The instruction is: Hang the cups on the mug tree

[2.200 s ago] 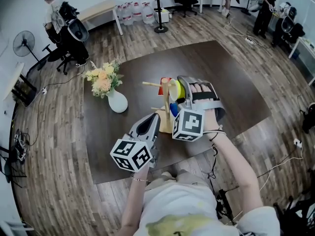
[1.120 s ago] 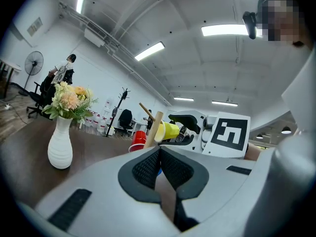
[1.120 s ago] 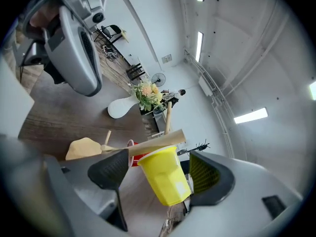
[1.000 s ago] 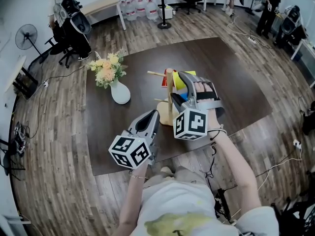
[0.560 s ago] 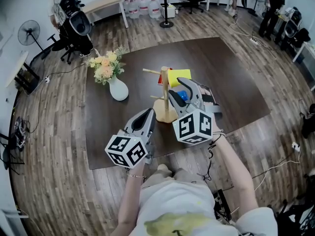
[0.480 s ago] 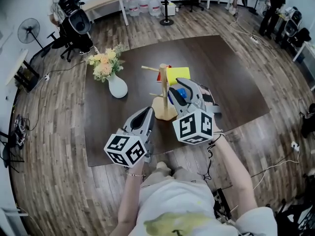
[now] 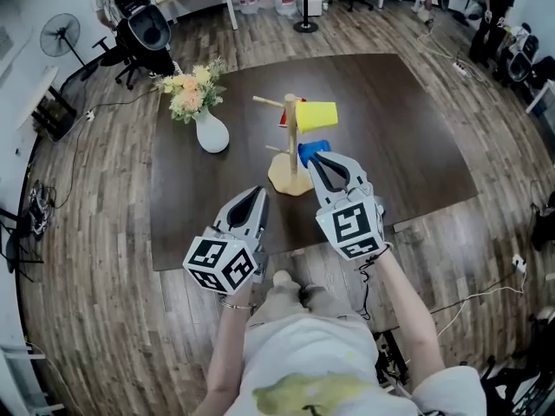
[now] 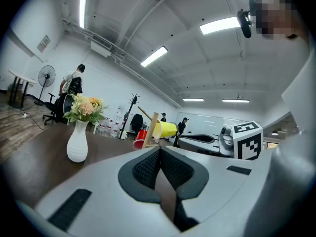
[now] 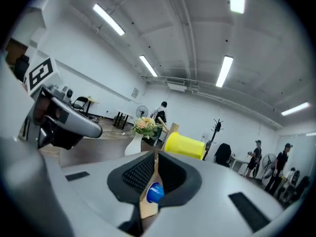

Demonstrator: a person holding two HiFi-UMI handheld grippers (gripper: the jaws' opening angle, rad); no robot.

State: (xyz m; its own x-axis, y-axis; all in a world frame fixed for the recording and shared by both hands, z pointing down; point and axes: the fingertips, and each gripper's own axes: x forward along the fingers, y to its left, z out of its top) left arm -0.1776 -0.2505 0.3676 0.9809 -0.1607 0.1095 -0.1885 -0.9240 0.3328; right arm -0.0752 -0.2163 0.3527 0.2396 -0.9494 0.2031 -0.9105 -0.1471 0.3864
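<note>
We look down on a dark brown square table [image 7: 408,128] standing on a wood-plank floor [image 7: 87,276]. Over its near edge we hold 2 grippers. The left gripper [image 7: 257,193] hangs well short of the tree, its fingers pressed together and holding nothing. The right gripper [image 7: 319,159] points at the tree, its jaws closing and almost together with nothing between the pads. At the table's middle stands a pale wooden mug tree [image 7: 290,150] with a round base. To its left is a white ceramic vase of yellow and peach flowers [image 7: 211,133]. A yellow plastic cup [image 7: 316,115] lies sideways on an upper peg. A blue plastic cup [image 7: 310,151] sits lower on the same side, just beyond the right fingertips. A red plastic cup [image 7: 282,120] shows partly behind the trunk.
</note>
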